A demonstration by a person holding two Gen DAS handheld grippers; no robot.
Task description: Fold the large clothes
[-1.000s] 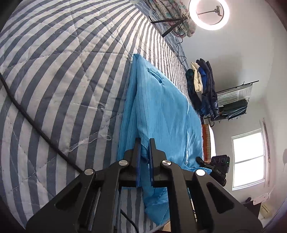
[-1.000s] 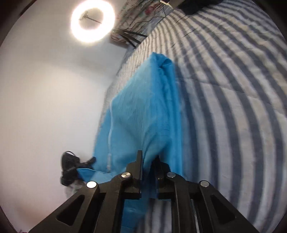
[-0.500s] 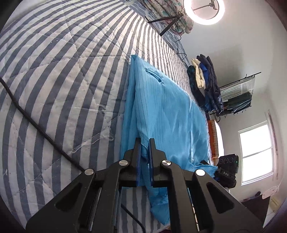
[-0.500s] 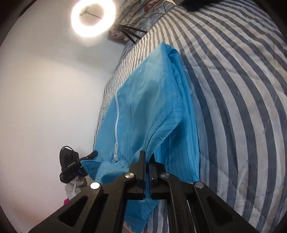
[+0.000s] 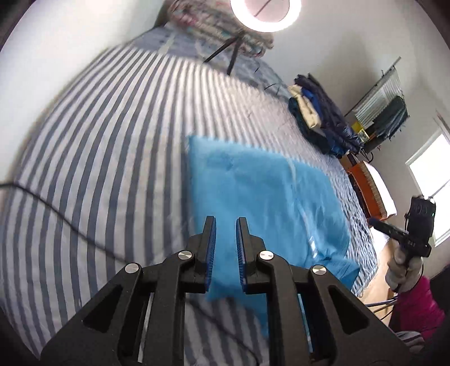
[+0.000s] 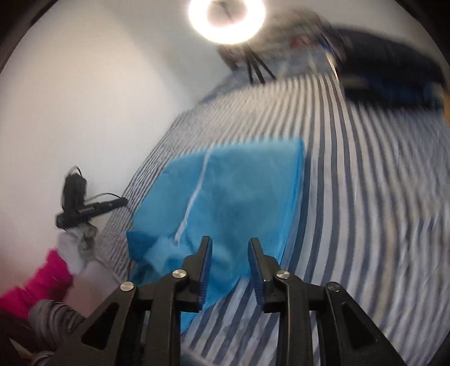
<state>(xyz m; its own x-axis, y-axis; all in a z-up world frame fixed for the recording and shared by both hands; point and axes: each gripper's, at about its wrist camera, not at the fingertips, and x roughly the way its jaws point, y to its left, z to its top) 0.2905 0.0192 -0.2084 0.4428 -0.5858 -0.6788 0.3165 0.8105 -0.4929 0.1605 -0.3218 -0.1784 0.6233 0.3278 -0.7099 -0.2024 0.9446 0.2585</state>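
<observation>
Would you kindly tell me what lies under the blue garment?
The blue garment lies flat on the striped quilt. The quilt directly beneath it is covered, so anything there cannot be seen.

A striped quilt [image 5: 98,135] covers the bed below white walls [image 5: 351,42], a ring light [image 5: 265,12] glowing at twelve o'clock, a window [image 5: 430,180] at three.

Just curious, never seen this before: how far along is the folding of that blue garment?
The blue garment already lies flat, folded into a rectangle on the striped bed. Both the left gripper and right gripper are opening with nothing between them. Perhaps another fold remains.
</observation>
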